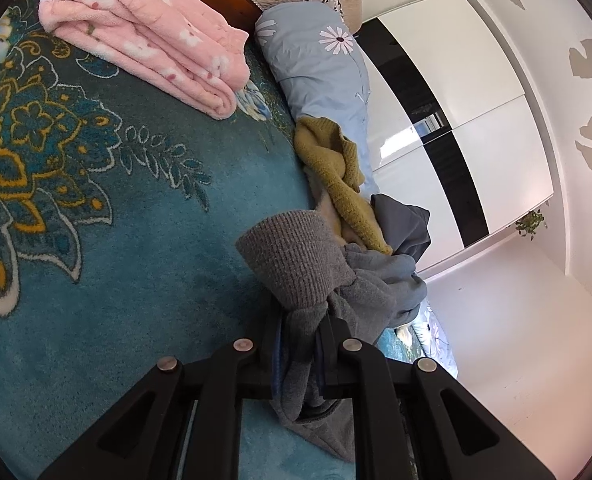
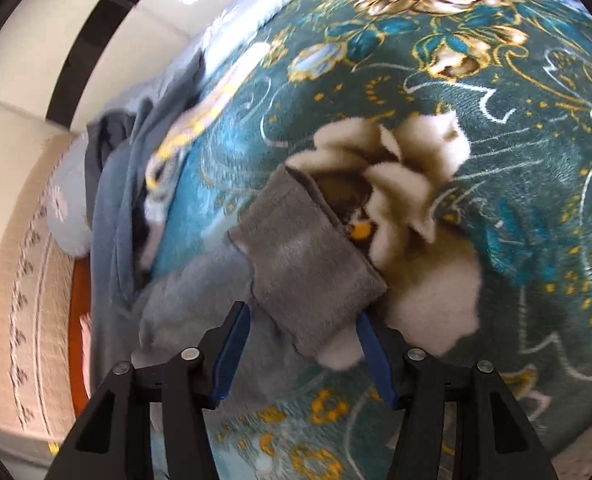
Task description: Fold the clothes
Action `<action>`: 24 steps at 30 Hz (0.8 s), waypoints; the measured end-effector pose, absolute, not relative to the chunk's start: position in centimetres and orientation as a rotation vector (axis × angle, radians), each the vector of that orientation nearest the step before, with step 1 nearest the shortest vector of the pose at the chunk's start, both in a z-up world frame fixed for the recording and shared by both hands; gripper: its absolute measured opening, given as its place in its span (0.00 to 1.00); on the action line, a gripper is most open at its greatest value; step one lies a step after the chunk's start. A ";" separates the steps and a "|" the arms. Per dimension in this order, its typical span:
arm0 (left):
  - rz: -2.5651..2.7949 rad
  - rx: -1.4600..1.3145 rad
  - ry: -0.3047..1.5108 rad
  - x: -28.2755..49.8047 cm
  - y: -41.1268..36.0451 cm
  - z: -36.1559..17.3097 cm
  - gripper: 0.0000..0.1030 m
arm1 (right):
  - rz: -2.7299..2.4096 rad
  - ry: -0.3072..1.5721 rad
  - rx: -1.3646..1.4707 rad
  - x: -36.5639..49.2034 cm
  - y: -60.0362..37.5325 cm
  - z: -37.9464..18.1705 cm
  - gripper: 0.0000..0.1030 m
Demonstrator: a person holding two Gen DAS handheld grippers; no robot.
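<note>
A grey knit garment (image 1: 307,272) with a ribbed cuff hangs bunched between the jaws of my left gripper (image 1: 299,344), which is shut on it above the teal floral bedspread (image 1: 116,240). In the right wrist view, another grey cuff (image 2: 307,264) of the garment lies on the bedspread (image 2: 515,160) between the spread blue fingers (image 2: 232,356) of my right gripper (image 2: 301,328), which is open around it. The view is blurred.
A folded pink floral blanket (image 1: 144,44) lies at the bed's far end. A mustard sweater (image 1: 335,168), a dark grey garment (image 1: 403,224) and a blue daisy pillow (image 1: 319,56) lie along the bed edge. White wardrobe doors (image 1: 455,120) stand beyond.
</note>
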State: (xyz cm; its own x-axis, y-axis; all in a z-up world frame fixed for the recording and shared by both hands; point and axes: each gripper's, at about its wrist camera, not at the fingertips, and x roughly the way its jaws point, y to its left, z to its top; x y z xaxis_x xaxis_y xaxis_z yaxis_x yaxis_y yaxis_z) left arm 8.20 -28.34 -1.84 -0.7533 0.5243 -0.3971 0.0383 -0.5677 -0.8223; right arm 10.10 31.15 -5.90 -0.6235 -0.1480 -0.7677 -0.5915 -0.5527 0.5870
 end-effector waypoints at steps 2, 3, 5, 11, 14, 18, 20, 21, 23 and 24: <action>2.379 -0.911 -1.281 8.3 -28.5 -1.9 0.11 | 2.251 1.325 -1.125 9.8 30.9 -6.2 0.35; 2.380 -0.910 -1.290 8.3 -28.7 -1.9 0.11 | 2.248 1.336 -1.121 9.6 30.8 -6.4 0.27; 2.376 -0.911 -1.312 8.3 -29.0 -2.1 0.11 | 2.246 1.348 -1.112 9.4 30.7 -6.5 0.10; 2.357 -0.931 -1.339 8.2 -29.1 -2.6 0.11 | 2.313 1.250 -1.009 9.1 33.1 -2.8 0.06; 2.354 -0.933 -1.344 8.1 -29.0 -2.7 0.11 | 2.378 1.115 -0.877 10.2 35.0 1.7 0.06; 2.344 -0.941 -1.364 8.1 -29.1 -2.9 0.11 | 2.376 0.881 -0.678 14.0 37.9 6.9 0.06; 2.331 -0.951 -1.363 8.0 -28.9 -3.0 0.13 | 2.326 0.817 -0.640 16.2 39.5 7.2 0.06; 2.324 -0.956 -1.359 7.9 -28.8 -3.0 0.17 | 2.293 0.802 -0.636 17.3 40.4 6.9 0.06; 2.295 -0.960 -1.360 7.8 -28.4 -3.2 0.22 | 2.209 0.838 -0.661 19.0 41.9 4.9 0.06; 2.285 -0.954 -1.365 7.8 -28.3 -3.2 0.26 | 2.163 0.879 -0.680 19.8 42.7 3.2 0.06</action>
